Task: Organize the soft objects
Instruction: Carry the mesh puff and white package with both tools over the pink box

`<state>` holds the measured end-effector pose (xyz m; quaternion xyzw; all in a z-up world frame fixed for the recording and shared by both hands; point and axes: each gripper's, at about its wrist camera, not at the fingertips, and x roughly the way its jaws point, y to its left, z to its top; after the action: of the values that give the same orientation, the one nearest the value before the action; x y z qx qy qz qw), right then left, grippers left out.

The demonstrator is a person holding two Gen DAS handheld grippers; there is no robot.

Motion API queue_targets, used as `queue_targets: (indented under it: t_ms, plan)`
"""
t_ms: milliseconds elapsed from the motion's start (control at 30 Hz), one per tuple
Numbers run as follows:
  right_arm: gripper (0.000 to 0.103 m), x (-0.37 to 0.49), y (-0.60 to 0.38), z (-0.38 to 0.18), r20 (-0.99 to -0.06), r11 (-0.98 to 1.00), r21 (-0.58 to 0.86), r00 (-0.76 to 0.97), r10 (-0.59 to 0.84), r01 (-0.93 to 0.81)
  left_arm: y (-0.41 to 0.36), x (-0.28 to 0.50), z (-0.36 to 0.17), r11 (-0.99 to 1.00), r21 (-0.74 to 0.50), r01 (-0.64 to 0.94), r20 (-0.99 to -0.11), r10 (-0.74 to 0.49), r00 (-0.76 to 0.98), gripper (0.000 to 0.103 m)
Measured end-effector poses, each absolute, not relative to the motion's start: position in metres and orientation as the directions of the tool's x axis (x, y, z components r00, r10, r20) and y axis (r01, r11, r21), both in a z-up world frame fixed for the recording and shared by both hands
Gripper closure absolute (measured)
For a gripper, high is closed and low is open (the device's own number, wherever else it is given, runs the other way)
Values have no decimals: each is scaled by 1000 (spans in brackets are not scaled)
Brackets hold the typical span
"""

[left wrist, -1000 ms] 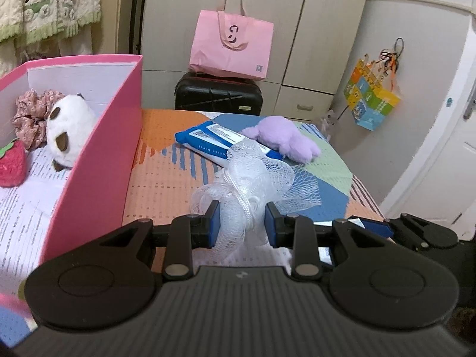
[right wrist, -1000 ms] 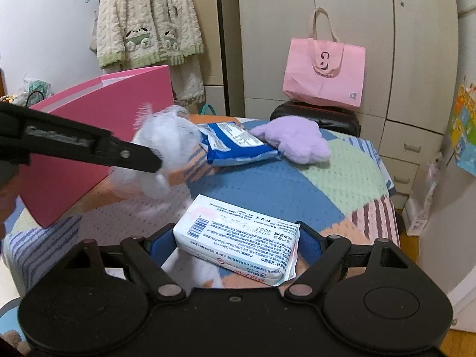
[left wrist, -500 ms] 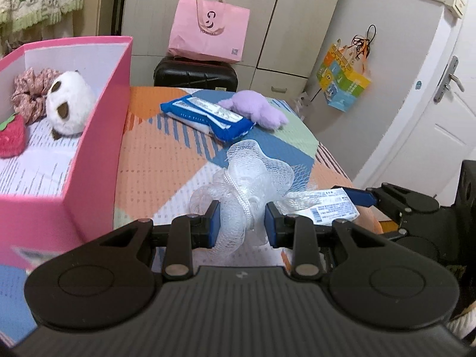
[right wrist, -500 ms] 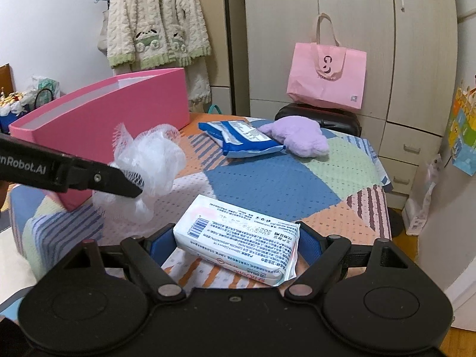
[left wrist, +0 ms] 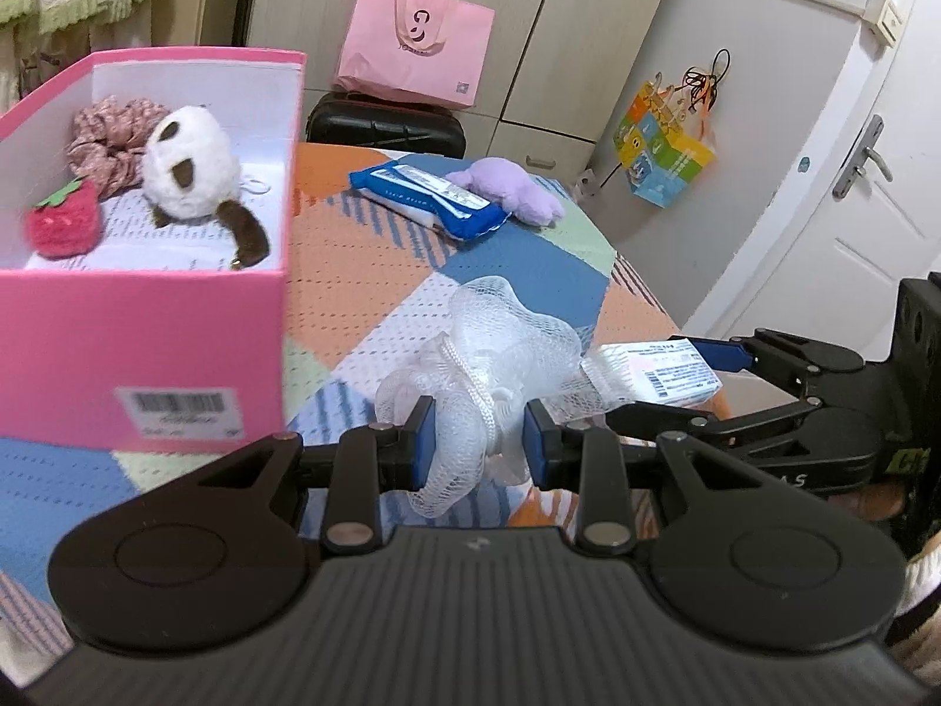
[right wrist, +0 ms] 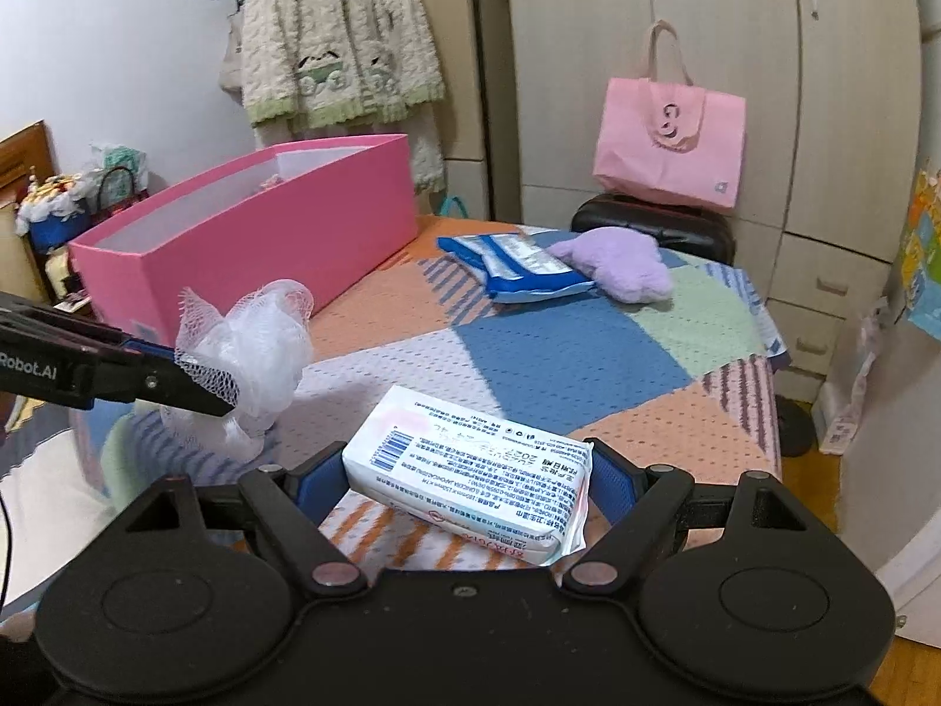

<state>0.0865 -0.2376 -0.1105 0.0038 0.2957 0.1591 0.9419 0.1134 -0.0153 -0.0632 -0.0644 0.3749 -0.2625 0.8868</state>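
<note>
My left gripper [left wrist: 479, 438] is shut on a white mesh bath pouf [left wrist: 500, 341], held above the patchwork tablecloth near the front end of the pink box [left wrist: 147, 317]. Inside the box lie a panda plush [left wrist: 188, 176], a red strawberry toy [left wrist: 62, 223] and a pink scrunchie [left wrist: 106, 135]. My right gripper [right wrist: 467, 479] is shut on a white tissue pack [right wrist: 470, 459], which lies across its jaws just right of the pouf [right wrist: 253, 347]. A blue wipes pack [right wrist: 511, 270] and a purple plush [right wrist: 617, 265] lie on the far side of the table.
A pink tote bag [right wrist: 670, 141] sits on a black suitcase [right wrist: 653, 223] behind the table, in front of a wardrobe. A knitted cardigan [right wrist: 335, 41] hangs at the back left. The table's right edge [right wrist: 770, 388] drops off towards a white door [left wrist: 870, 176].
Both grippers have drawn back towards the table's near edge with the pouf and the tissue pack still held. The pink box's near end and inside now show in the left view.
</note>
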Motion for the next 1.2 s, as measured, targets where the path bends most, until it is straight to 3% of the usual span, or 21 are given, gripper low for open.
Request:
queue_targets:
  t_ms: [400,667,900,1200]
  plan:
    - [16,75,-203,-80,-573,883,152,689,444,-443,36,91,-37,864,-304,400,-664,-494,561,73]
    - [16,79,-170,-49,-580,813,171,611,539,-556,71,72,-6,865,-315,391,-629,-499,596,73]
    - [16,86,-141,-20,-536,785,119,626,566,-608,92,76,25,875,-269,402,-551,-482,681,73]
    - [16,131,-109,5,-488,815,-7,713,503,-580,122,130,27,887,-309,344,-509,-460,728,73]
